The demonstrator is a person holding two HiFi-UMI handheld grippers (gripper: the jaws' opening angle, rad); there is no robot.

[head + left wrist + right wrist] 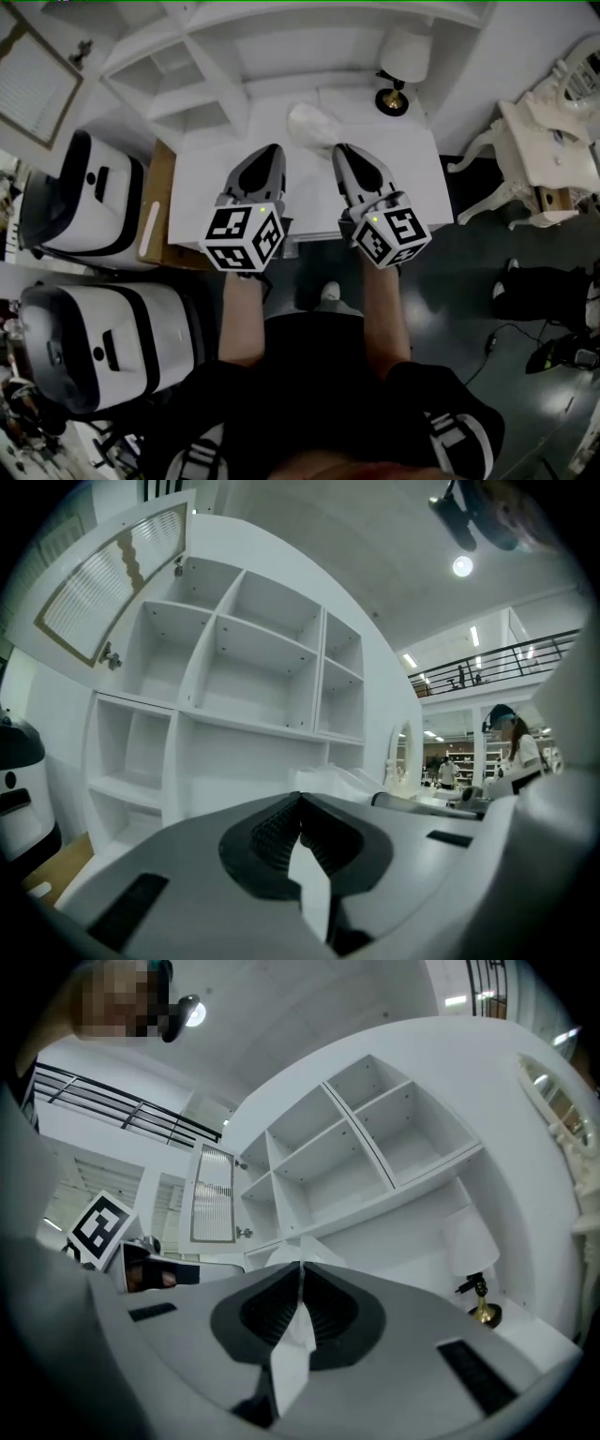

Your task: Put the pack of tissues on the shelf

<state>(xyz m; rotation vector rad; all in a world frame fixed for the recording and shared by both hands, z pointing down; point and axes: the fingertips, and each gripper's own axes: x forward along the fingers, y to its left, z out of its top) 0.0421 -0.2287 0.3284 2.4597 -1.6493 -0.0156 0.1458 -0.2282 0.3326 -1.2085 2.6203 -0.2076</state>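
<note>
The pack of tissues [313,123], in crinkly white wrap, lies at the back of the white desk [202,178], just below the empty white shelf unit [225,66]. My left gripper [274,150] and right gripper [339,150] hover side by side over the desk, a short way in front of the pack and touching nothing. Both are shut with nothing between the fingers. In the left gripper view the tips [300,799] meet, and the pack [342,782] shows beyond them to the right. Past the closed tips [300,1266] in the right gripper view, the pack [292,1252] peeks out under the shelf compartments [375,1138].
A small lamp [401,61] with a white shade stands at the desk's back right. Two white-and-black machines [89,202] sit on the floor to the left beside a wooden board. An ornate white table [544,141] is at the right. A louvred cabinet door [108,583] hangs open at upper left.
</note>
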